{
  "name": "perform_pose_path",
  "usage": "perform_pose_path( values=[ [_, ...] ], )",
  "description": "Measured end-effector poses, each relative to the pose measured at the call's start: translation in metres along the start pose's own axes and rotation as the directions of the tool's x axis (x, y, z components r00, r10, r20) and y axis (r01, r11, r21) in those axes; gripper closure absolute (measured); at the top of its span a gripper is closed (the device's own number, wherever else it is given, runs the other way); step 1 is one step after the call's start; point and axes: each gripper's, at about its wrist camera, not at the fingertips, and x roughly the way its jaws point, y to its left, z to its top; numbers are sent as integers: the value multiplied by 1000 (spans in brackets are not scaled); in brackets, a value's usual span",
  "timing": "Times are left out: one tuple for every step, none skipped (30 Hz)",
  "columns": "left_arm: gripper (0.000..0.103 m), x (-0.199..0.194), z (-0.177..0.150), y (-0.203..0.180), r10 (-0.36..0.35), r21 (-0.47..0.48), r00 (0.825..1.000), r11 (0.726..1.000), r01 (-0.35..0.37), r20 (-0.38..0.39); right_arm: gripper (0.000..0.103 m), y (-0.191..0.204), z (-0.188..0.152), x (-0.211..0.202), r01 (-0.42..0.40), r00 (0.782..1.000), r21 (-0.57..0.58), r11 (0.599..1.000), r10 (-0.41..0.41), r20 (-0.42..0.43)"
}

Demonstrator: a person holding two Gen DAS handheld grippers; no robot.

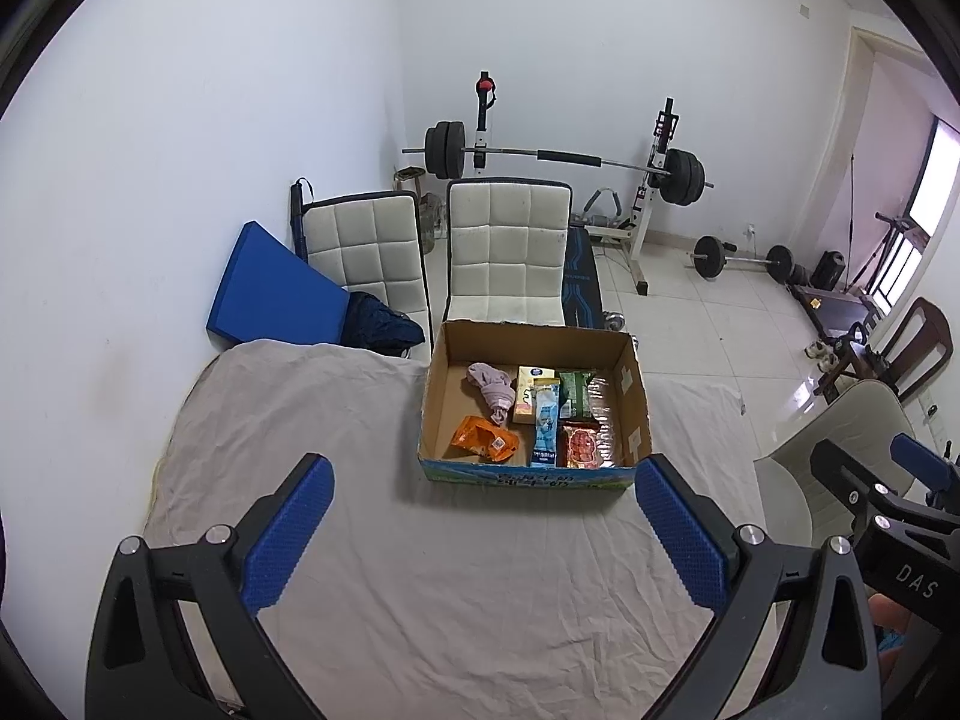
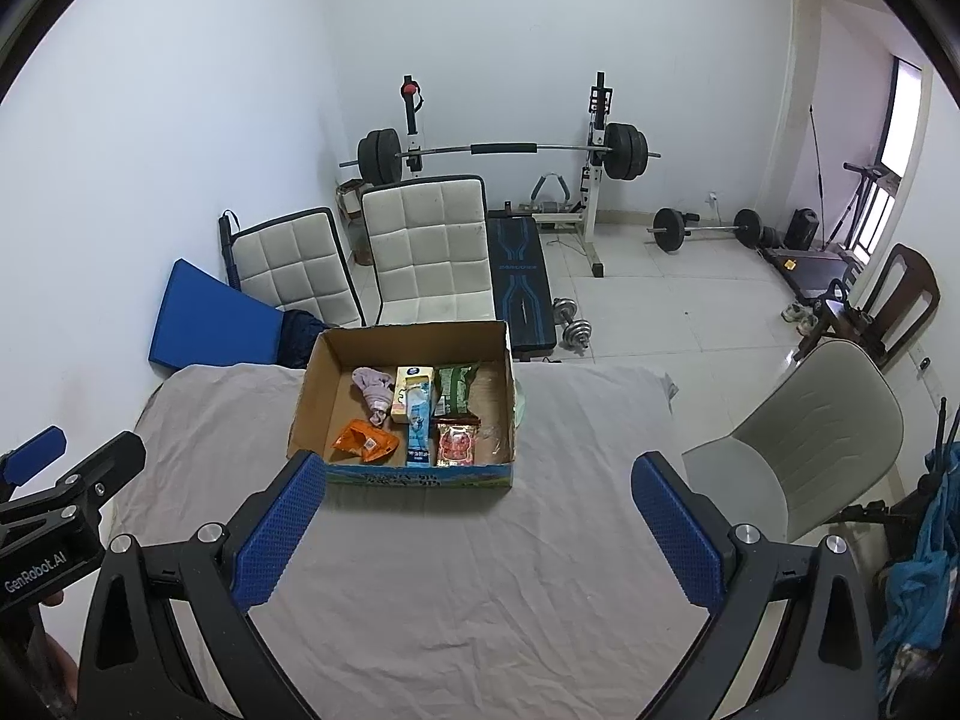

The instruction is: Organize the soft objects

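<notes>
An open cardboard box stands on the cloth-covered table. Inside lie a pale pink crumpled cloth, an orange packet, a cream carton, a blue-white sachet, a green packet and a red packet. My left gripper is open, held back from the box's near wall. My right gripper is open too, nothing between its fingers. Each gripper's body shows at the edge of the other's view.
Two white padded chairs stand behind the table, a blue mat leaning on the wall. A barbell rack, dumbbells and a beige chair fill the tiled room to the right.
</notes>
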Motion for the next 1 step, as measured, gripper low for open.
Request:
perform_pose_path(
  values=[
    [0, -1, 0, 0, -4, -2, 1000, 1000, 4, 1, 0, 0, 0, 0, 0, 1000, -1, 1000, 0, 1]
  ],
)
